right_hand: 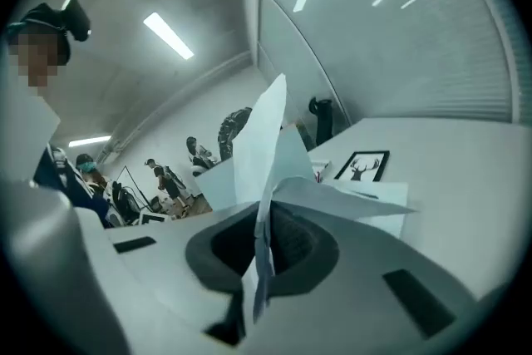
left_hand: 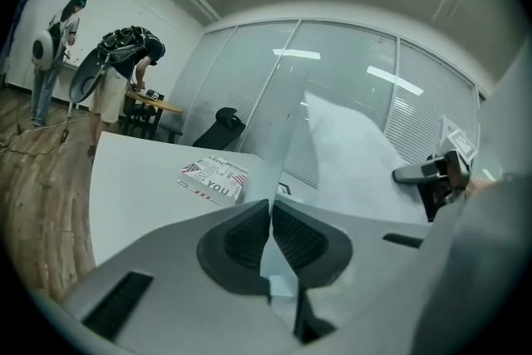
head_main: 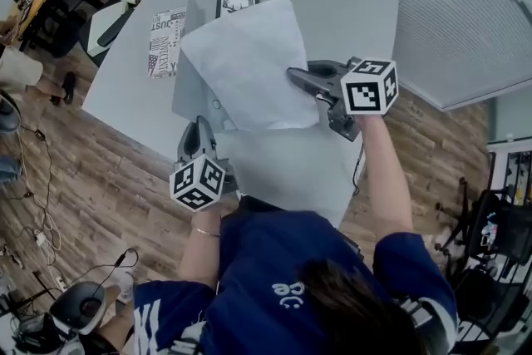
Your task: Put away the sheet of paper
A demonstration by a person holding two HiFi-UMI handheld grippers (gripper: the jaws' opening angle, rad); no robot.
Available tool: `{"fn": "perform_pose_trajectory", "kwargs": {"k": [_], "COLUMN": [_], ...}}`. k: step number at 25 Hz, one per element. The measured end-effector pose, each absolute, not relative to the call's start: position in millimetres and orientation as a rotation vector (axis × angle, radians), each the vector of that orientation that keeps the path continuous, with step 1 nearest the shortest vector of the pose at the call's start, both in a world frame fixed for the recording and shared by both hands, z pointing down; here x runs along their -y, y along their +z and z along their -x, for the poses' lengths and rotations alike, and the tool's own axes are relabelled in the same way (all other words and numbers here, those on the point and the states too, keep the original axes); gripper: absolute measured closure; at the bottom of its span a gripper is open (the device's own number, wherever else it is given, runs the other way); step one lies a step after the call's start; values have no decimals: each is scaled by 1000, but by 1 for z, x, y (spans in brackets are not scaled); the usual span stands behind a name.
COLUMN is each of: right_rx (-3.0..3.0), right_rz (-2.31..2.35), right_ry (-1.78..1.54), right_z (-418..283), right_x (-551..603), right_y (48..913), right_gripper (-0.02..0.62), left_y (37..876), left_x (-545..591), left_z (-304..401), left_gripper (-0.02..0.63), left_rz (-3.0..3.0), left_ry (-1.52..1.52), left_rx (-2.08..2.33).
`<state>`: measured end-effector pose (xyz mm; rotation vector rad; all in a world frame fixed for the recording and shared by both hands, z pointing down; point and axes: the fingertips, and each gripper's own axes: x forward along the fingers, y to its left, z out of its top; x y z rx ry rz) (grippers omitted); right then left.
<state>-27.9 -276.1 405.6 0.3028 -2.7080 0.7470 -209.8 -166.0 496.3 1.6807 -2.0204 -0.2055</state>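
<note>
Your left tongs point(left_hand: 270, 220) are clenched on the bottom edge of a thin pale flap point(left_hand: 284, 116) that stands upright between the pads. It looks like a folder cover, though I can't be sure. Your right tongs point(right_hand: 264, 233) are clenched on the sheet point(head_main: 249, 66), biting its right edge, where the paper buckles and fans out just past the pads.

The sheet is held up off the table point(head_main: 332, 4), between your two tongs, and its left side overlaps the flap. The frame point(head_main: 238, 0) and the booklet point(head_main: 166, 39) lie beyond it, clear of both.

Expect the sheet to weigh almost nothing and to have no stiffness. Held by one edge it will droop, curl and catch the air, and any twist of your wrist will probably crease it. The surface looks smooth, so a light pinch could let it slide out, while a hard tug against the other tongs could tear it. An edge grip close to a corner, as you have, seems best. Lead with the free edge and keep the flap well open.
</note>
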Motion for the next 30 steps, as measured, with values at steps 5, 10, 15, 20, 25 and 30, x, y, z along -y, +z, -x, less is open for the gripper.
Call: {"fn": "perform_pose_trajectory", "kwargs": {"k": [5,10,15,20,25,30], "right_rx": [2518,2305,2046,1898,1912,1890], "right_rz": [-320,-358,-343,-426,-519,-643], "right_ry": [912,800,610,859,1098,1289], "right_z": [60,67,63,53,63,64], "right_x": [286,281,275,283,306,331], "right_y": [472,515,549,580,586,594], "right_gripper": [586,586,586,586,586,586], "left_y": [498,497,497,495,496,495], "left_x": [165,164,164,166,166,166], "left_z": [218,223,225,223,222,219], "left_gripper": [591,591,592,591,591,591], "left_rz": [-1660,-1663,-1660,-1668,-1690,-1713], "left_ry": [-218,-198,-192,-178,-151,-120], "left_rx": [2027,2036,2040,2037,2036,2022]}}
